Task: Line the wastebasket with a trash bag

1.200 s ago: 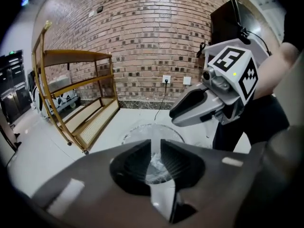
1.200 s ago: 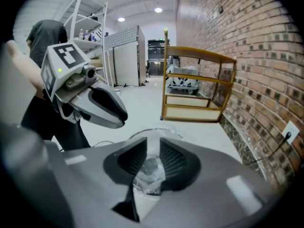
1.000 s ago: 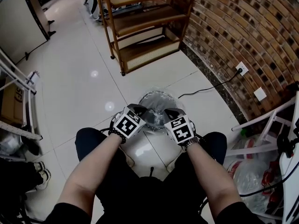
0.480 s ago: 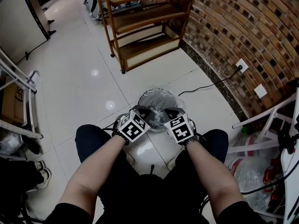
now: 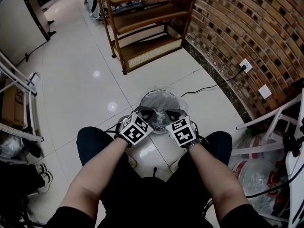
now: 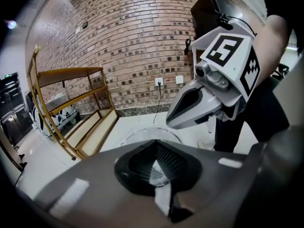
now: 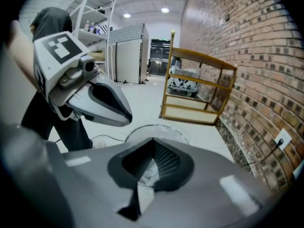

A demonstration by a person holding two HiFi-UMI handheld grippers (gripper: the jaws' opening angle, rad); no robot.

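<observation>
At the far left a white metal frame (image 5: 19, 82) stands over a cardboard box (image 5: 10, 103). Right of them the white tiled floor (image 5: 80, 80) reaches back to a wooden shelf unit (image 5: 142, 25), which stands against the brick wall (image 5: 247, 23).

Low in the middle of the head view a seated person holds both tools out over their knees, angled downward. The left claw (image 5: 144, 112) is at the near left rim of the wastebasket (image 5: 153, 101). Its jaws are closed together, and a thin strip of the clear trash bag (image 5: 164, 90) is pinched between them, with crumpled film showing in the hollow behind the tips.

The wastebasket stands on the floor just beyond the person's knees, between the two tools. The bag's film lies inside it and puffs out over its far rim.

The right claw (image 5: 174, 113) is at the near right rim, just beside the left one. It is also closed tight on a fold of the same film.

Further right, a black cable (image 5: 213, 87) runs across the floor from behind the basket to a wall socket (image 5: 245, 69) low on the brickwork. At the right edge a white rack (image 5: 270, 127) stands over filled plastic bags (image 5: 256, 175).
</observation>
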